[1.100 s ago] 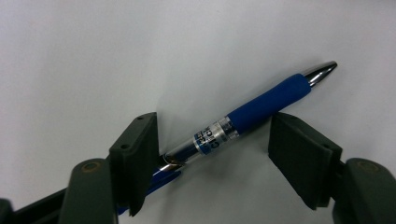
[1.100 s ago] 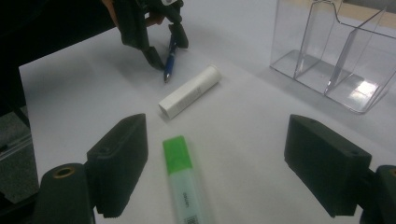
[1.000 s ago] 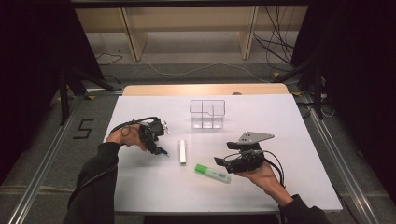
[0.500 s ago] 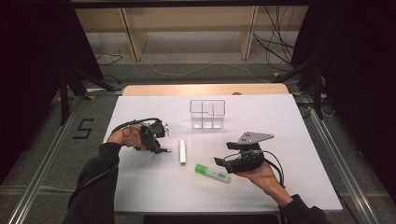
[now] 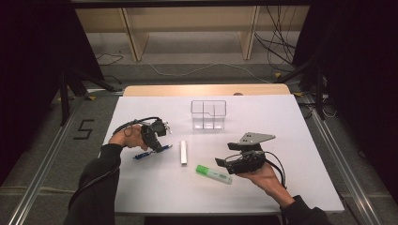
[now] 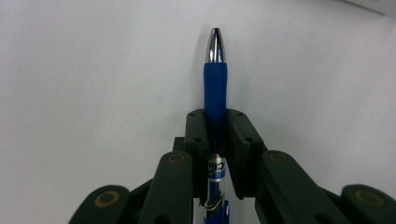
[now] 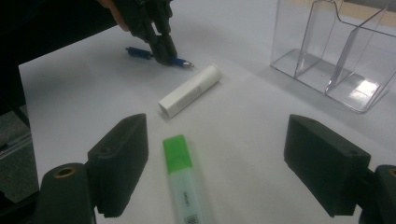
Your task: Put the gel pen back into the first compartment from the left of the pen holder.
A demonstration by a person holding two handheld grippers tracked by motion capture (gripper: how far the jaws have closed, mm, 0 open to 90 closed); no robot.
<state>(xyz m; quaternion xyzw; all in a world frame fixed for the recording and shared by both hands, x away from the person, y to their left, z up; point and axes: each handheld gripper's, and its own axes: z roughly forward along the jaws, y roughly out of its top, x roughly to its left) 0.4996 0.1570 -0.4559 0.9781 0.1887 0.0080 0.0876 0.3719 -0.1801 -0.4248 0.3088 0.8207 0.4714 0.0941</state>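
Blue pen (image 6: 215,93) lies flat on the white surface (image 5: 281,117), at the person's left, and the left tongs (image 5: 157,146) are clenched across its barrel. In the left gripper view the two black jaws press on either side of the blue rubber grip, with the silver tip pointing away from the camera and the clear, printed part of the barrel running back between the jaws. In the high view the pen (image 5: 141,155) reaches out from under the tongs toward the person's left hand (image 5: 126,137), which holds the tool tilted down onto it.

Just to the right of the pen lies a white stick-shaped tube (image 5: 183,152), apart from it. Nearer the person sits a green highlighter (image 5: 213,174), also apart from the tube. A clear plastic organizer (image 5: 208,114) with several compartments stands farther back on the surface.

The right tongs (image 5: 219,162) are released, their jaws spread wide and hovering over the highlighter (image 7: 184,186). In the right gripper view the highlighter lies between the two open jaws without touching either, its green cap toward the tube (image 7: 189,97), with the organizer (image 7: 336,51) at upper right.
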